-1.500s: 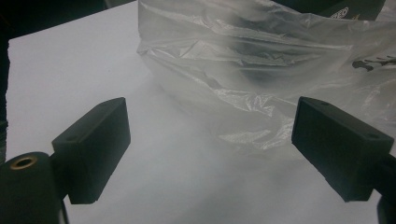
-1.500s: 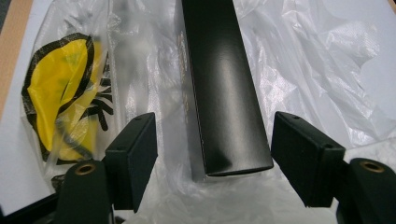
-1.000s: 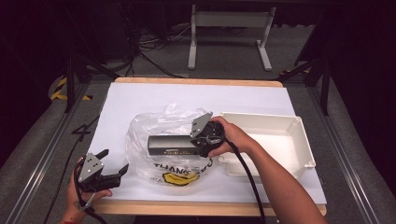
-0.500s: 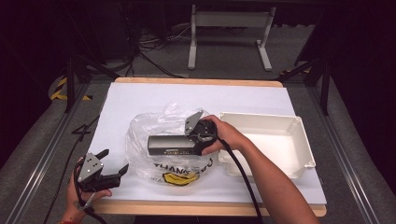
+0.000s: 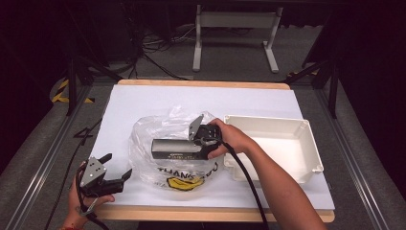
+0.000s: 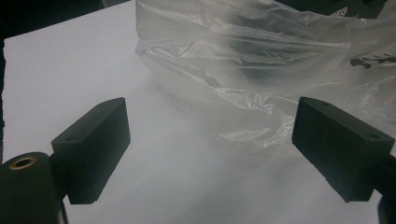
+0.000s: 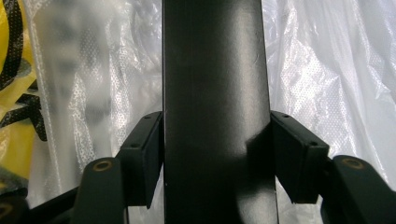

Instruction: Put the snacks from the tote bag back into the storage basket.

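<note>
High view, table (image 5: 143, 100): white-covered, wood edge showing at near and far sides.
High view, plastic bag (image 5: 158, 132): clear, crumpled, at centre of frame, yellow print at its lower edge; lies on the white cover.
High view, black box (image 5: 174, 147): long, dark, lying level across the bag's middle; whether inside the bag or on top of it cannot be told.
High view, right gripper (image 5: 203, 143): at the box's right end, held by a hand reaching in from lower right; jaws have just been closing, box between them.
High view, white tray (image 5: 313, 153): right of centre, just beside the bag; nothing seen inside.
High view, left gripper (image 5: 117, 167): lower left of frame, near the table's front edge, apart from the bag; jaws spread.
Left gripper view, fingers (image 6: 95, 147): wide apart at lower left and lower right, gripping nothing; bag film across upper frame, a dark shape dimly visible through it.
Right gripper view, fingers (image 7: 144, 156): pressed against both sides of the black box, which runs up the middle of frame; bag film behind, yellow print at far left.
</note>
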Tool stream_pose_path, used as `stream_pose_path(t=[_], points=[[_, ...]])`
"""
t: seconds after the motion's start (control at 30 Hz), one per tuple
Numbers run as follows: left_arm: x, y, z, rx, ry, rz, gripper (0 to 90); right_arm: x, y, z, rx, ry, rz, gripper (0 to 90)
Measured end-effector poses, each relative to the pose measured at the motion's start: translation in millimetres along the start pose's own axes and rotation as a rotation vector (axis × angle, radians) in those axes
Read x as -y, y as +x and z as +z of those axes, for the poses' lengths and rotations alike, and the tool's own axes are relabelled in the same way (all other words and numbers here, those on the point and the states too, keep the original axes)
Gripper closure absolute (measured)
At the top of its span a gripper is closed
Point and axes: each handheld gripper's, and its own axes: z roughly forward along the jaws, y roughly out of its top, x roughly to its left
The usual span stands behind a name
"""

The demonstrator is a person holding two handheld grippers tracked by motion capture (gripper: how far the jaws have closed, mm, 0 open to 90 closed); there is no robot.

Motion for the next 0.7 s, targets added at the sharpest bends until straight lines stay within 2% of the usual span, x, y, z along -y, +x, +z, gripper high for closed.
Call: stream_pose_path(t=[0.4,0.7], points=[[0.2,0.0,0.3,0.003,0.002,-0.002,12.1,-2.6,4.5,-7.0,0.001,-0.017,-0.045,43.0],[0.4,-0.7,0.3,0.002,0.005,-0.003,12.0,-2.4,6.3,-16.9,0.005,-0.043,-0.052,43.1]])
